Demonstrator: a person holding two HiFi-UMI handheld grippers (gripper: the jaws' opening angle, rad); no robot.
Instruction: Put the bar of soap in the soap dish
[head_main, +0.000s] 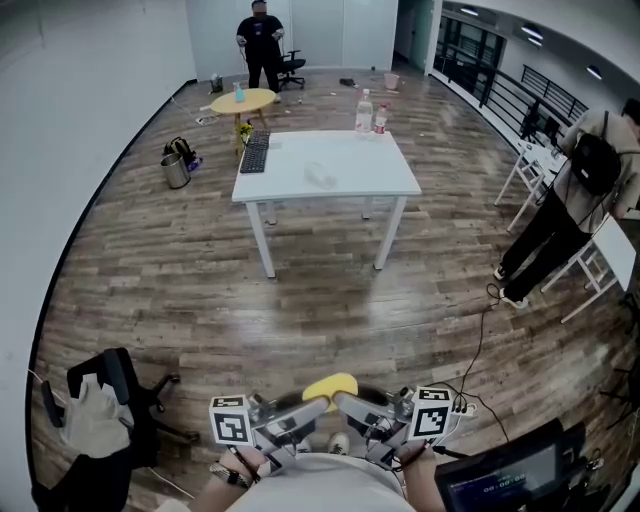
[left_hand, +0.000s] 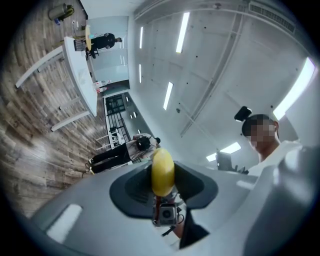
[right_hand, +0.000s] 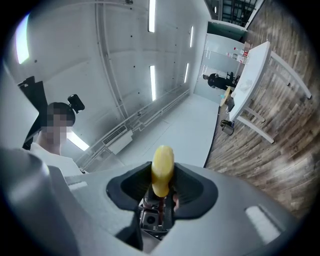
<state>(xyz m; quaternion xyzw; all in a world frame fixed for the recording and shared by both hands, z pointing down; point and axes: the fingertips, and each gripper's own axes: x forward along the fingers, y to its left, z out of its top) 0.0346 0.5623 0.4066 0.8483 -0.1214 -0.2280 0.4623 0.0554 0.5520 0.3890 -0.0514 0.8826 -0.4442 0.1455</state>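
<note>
A yellow bar of soap (head_main: 331, 386) hangs close in front of my body, at the bottom of the head view. My left gripper (head_main: 316, 404) and right gripper (head_main: 347, 403) point at each other, and each is shut on one end of the bar. In the left gripper view the soap (left_hand: 162, 172) stands edge-on between the dark pads, with the other gripper's camera just below it. The right gripper view shows the same bar (right_hand: 162, 170) edge-on. A small pale object (head_main: 320, 175) lies on the far white table (head_main: 380, 175); it is too small to tell what it is.
On the table there are also a keyboard (head_main: 255, 152) and two bottles (head_main: 364, 112). Wooden floor lies between me and it. An office chair (head_main: 110, 405) stands at lower left, a laptop (head_main: 510, 470) at lower right. One person stands at the back (head_main: 262, 45), another at the right (head_main: 585, 190).
</note>
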